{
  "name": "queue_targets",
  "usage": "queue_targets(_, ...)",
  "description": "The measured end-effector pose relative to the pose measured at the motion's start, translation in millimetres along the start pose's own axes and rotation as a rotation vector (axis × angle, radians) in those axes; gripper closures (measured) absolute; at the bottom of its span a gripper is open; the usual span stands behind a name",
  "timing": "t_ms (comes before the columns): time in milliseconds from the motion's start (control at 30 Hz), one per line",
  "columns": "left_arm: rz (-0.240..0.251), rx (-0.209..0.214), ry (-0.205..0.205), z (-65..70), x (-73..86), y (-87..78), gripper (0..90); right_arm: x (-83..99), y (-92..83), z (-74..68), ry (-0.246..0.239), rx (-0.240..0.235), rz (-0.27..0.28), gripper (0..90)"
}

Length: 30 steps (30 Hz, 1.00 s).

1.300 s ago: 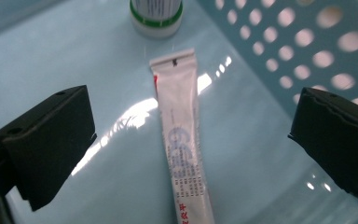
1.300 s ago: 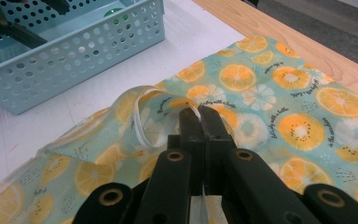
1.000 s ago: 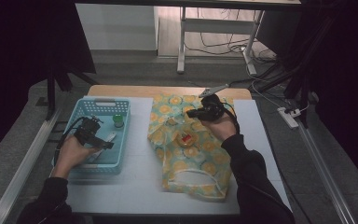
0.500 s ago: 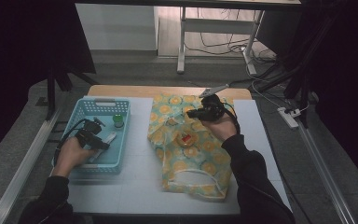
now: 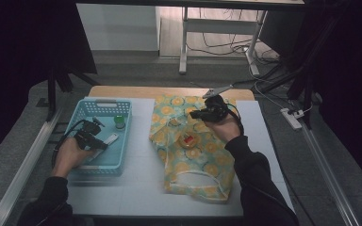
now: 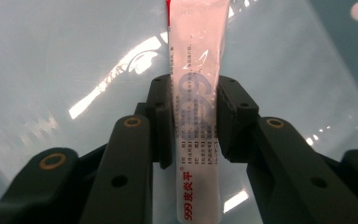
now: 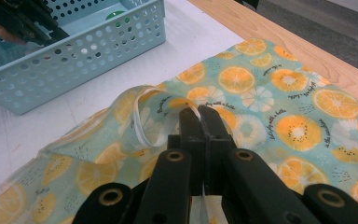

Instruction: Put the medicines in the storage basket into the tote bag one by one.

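Near edge of the tabletop [image 5: 136,188]: 2 forearms in dark sleeves come in from the bottom of the high view. Left hand [image 5: 70,155] holds the left gripper [image 5: 94,136] down inside the blue basket [image 5: 90,165], on the tabletop's left side. Its fingers have just been closing; in the left gripper view they pinch a white tube [image 6: 196,116] with red and blue print, pads pressing both long edges. Tube lies flat on the pale basket floor, running straight away from the camera; in the high view it pokes out just past the fingers [image 5: 111,138]. A small green-topped jar [image 5: 119,122] stands farther back in the same basket, near the rear wall.

Middle of the tabletop: fruit-print cloth bag [image 5: 193,160], teal with orange slices, lies flat, handle cutout toward the person. A small red-and-yellow item [image 5: 187,140] sits on it.

Far part of the bag: right gripper [image 5: 202,114], held by the right hand [image 5: 221,123], has its fingers pressed together on a raised fold of the bag's edge [image 7: 163,109], lifting it slightly off the tabletop. Right gripper view shows the basket [image 7: 74,51] beyond, well apart from the bag.
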State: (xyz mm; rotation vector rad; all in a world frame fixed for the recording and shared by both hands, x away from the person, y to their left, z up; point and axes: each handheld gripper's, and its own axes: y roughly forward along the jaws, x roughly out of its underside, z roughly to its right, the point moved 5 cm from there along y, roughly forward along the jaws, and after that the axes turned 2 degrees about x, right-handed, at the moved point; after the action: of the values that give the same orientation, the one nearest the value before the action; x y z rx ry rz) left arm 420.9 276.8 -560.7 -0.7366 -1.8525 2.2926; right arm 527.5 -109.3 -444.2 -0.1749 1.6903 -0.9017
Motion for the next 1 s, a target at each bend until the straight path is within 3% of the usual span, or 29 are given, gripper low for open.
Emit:
queue_targets(167, 0.01, -0.021, -0.008, -0.2, -3.4, -1.4, 69.6, -1.4, 0.7, -0.4, -0.002, 0.001, 0.001, 90.0)
queue_targets(267, 0.05, -0.022, -0.013, -1.3, -6.4, -7.0, 69.6, -2.1, 0.1, -1.3, -0.003, 0.001, 0.002, 90.0)
queue_targets(667, 0.165, 0.043, -0.023, 9.0, -14.0, -40.4, 69.5, -2.5, -1.6, -0.6, -0.002, 0.003, 0.008, 90.0)
queue_targets(1000, 0.224, 0.095, 0.013, 28.3, -15.9, -66.0, 69.5, -2.8, -1.1, -0.4, 0.0, 0.004, 0.006, 90.0)
